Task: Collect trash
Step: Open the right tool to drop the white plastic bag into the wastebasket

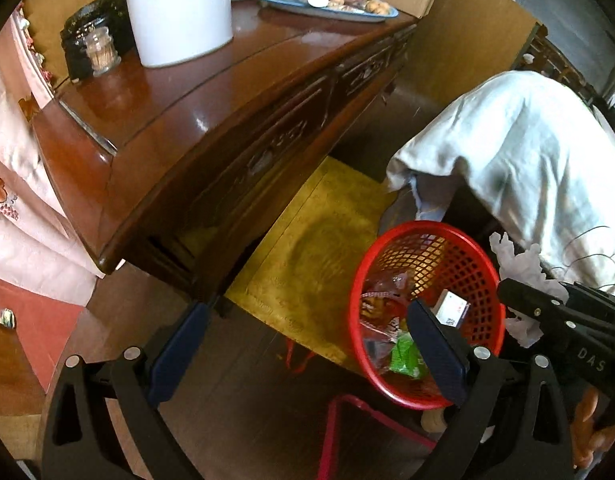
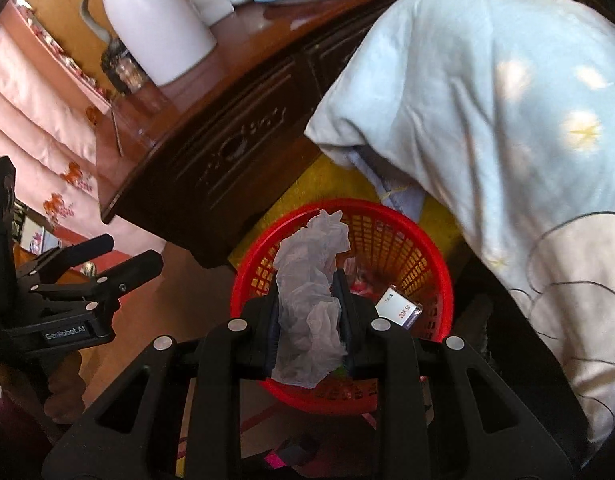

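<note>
**Right wrist view: crumpled tissue held over the red basket**

The right wrist view looks straight down the right gripper [image 2: 309,312], whose two pads are clamped on a crumpled white tissue [image 2: 309,292] that hangs directly above the red mesh wastebasket [image 2: 435,280]. The left wrist view shows that same tissue [image 1: 519,268] only from the side, as a ragged white edge poking past the right gripper's black finger just beside the basket's rim [image 1: 357,280].

The left gripper [image 1: 307,340] appears fully only in its own view: its blue-padded fingers stand wide apart with nothing between them, one of them in front of the basket. In the right wrist view just its black body [image 2: 67,300] shows at the left edge, and its fingertips are cut off.

The left wrist view gives the clearer look into the basket: a small white box [image 1: 453,308], a green wrapper [image 1: 405,354] and clear plastic wrappers with reddish print. From the right wrist the tissue hides most of this, leaving the white box [image 2: 399,306]; the rest is blurred.

The basket stands on the floor at the edge of a yellow mat [image 1: 319,240], beside a dark wooden counter [image 1: 211,92] bearing a white thermos jug [image 1: 179,8] and a blue tray of snacks [image 1: 327,4]. A pale blue cloth [image 2: 487,100] drapes over something unseen behind the basket.
</note>
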Available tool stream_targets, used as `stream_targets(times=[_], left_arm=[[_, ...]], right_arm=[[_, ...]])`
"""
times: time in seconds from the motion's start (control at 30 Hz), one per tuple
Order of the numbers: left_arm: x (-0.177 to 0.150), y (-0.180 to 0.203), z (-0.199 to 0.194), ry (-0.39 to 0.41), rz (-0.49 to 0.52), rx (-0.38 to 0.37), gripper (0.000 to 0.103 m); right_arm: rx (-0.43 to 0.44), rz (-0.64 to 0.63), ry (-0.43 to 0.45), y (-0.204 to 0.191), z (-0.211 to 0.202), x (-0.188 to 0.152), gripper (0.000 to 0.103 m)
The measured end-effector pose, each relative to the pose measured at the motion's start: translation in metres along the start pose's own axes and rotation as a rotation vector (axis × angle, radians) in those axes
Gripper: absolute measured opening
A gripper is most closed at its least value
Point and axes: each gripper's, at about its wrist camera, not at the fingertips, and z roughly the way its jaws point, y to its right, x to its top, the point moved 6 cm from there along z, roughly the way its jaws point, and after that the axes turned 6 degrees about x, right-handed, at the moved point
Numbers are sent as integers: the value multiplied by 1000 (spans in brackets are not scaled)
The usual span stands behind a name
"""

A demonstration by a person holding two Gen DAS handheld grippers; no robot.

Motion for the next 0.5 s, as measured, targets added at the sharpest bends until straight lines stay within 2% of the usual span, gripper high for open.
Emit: stream_targets(times=[0.33,0.5], left_arm=[[-4,4,24,-45,17,9,97],[-5,4,31,-63,14,8,97]], right_arm=[[-17,18,-67,14,30,0,28],[-15,23,-73,17,37,2,28]])
